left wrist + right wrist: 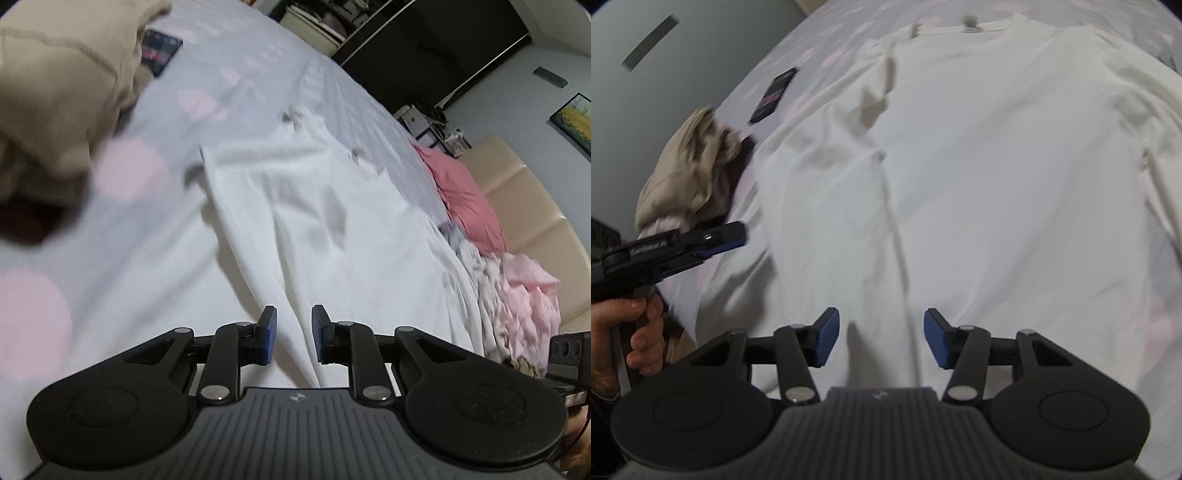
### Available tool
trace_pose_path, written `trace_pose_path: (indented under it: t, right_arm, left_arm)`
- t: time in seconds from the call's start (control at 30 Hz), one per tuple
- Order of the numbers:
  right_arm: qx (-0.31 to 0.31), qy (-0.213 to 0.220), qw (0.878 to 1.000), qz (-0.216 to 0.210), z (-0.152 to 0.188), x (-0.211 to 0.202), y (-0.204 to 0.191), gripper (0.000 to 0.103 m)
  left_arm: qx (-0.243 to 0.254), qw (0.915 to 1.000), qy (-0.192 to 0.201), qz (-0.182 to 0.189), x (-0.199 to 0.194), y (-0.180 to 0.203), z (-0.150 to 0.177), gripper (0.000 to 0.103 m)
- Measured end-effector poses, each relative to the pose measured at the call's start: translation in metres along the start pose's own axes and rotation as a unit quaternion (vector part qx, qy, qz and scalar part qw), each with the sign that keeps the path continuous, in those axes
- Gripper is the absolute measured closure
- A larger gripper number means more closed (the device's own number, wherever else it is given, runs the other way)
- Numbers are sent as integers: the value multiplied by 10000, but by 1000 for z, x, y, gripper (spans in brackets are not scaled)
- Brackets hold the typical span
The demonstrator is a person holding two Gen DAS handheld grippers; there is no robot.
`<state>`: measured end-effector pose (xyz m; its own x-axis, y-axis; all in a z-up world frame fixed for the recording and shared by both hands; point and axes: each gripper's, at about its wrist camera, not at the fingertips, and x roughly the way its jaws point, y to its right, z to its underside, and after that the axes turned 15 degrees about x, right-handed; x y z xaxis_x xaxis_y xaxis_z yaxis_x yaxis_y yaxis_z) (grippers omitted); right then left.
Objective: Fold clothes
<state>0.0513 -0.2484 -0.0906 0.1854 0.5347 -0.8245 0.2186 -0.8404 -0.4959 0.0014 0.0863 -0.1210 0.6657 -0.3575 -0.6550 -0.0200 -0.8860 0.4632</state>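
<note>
A white garment [979,166] lies spread flat on the bed with a few creases; in the left wrist view it [314,206] stretches away from my fingers. My left gripper [294,334] is open and empty, just above the garment's near edge. It also shows from the side in the right wrist view [731,236], held by a hand at the garment's left edge. My right gripper [881,338] is open and empty, hovering over the garment's near part beside a long crease.
A beige garment [690,166] lies bunched left of the white one, also in the left wrist view [62,85]. A dark phone-like object [774,94] lies on the bedsheet [110,240]. A pink pillow [465,195] and a pink-and-white clothes pile [517,302] lie at the bed's right.
</note>
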Motion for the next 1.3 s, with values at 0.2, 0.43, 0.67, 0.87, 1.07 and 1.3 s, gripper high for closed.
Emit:
trace_pose_path:
  t: [0.2, 0.43, 0.67, 0.87, 1.07, 1.3]
  right_arm:
    - [-1321, 332, 9871, 836, 27, 5, -28, 101]
    - [-626, 629, 9880, 1263, 10, -17, 7, 95]
    - [-446, 339, 9978, 343, 15, -27, 3, 49]
    - [-956, -197, 9915, 864, 38, -4, -10, 100]
    - [-277, -325, 9986, -304, 16, -44, 4, 102]
    - [979, -187, 9942, -412, -5, -63, 52, 101]
  left_arm:
    - [5, 9998, -203, 53, 1, 10, 24, 80]
    - [25, 9998, -167, 137, 5, 7, 25, 80]
    - [-319, 9985, -150, 421, 19, 0, 28, 74]
    - [-561, 9953, -121, 784, 37, 0, 25, 100]
    - [-60, 9945, 319, 993, 1, 16, 8, 103]
    - [-342, 9949, -113, 946, -16, 0, -1, 103]
